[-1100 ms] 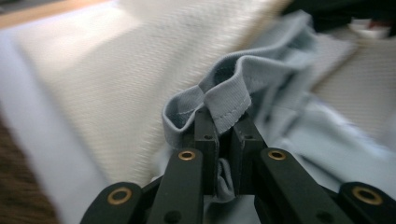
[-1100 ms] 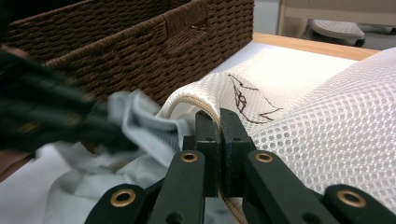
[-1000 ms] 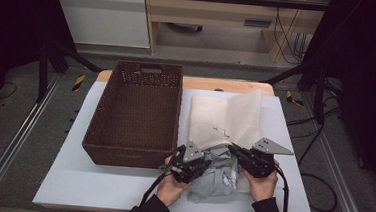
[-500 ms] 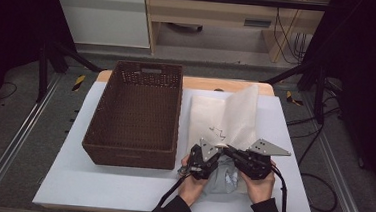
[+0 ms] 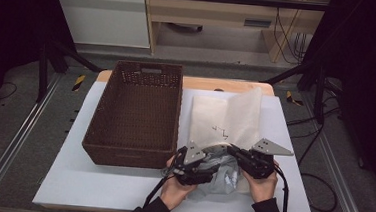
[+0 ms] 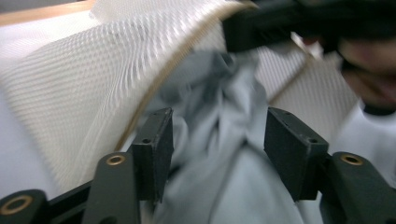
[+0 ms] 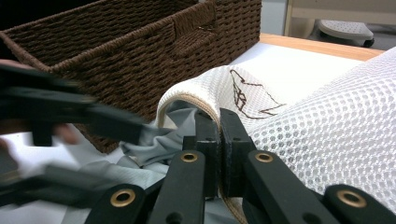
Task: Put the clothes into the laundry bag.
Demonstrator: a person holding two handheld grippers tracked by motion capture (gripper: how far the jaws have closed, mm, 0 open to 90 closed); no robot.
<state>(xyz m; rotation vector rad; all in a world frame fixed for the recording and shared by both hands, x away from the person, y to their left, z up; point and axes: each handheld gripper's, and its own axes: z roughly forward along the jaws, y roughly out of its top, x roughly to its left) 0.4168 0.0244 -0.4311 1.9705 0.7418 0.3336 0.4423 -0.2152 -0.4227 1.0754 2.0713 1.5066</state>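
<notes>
White mesh laundry bag (image 5: 227,121) lying right of centre in the high view, long axis running from the upper middle of the frame down toward the lower middle, open mouth pointing down toward the person at the bottom edge. Upper flap of the bag lifted and tilted at the right. Tan-trimmed rim of the mouth clamped between the closed jaws of the right gripper (image 5: 233,150), seen up close at centre bottom of the right gripper view (image 7: 218,140), pads pressed together on the trim. Grey garment (image 5: 221,171) bunched at the bag's mouth in the lower middle of the high view, partly inside the opening, the rest spilling onto the white table (image 5: 120,186). Left gripper (image 5: 199,173) just left of the garment, jaws just opened and standing apart; in the left gripper view (image 6: 217,140) grey cloth (image 6: 219,154) lying between the two pads, not pinched, mesh and trim arching over it in the upper half. Brown wicker basket (image 5: 138,110) left of centre, just beside the bag, long axis also running up and down the frame.
</notes>
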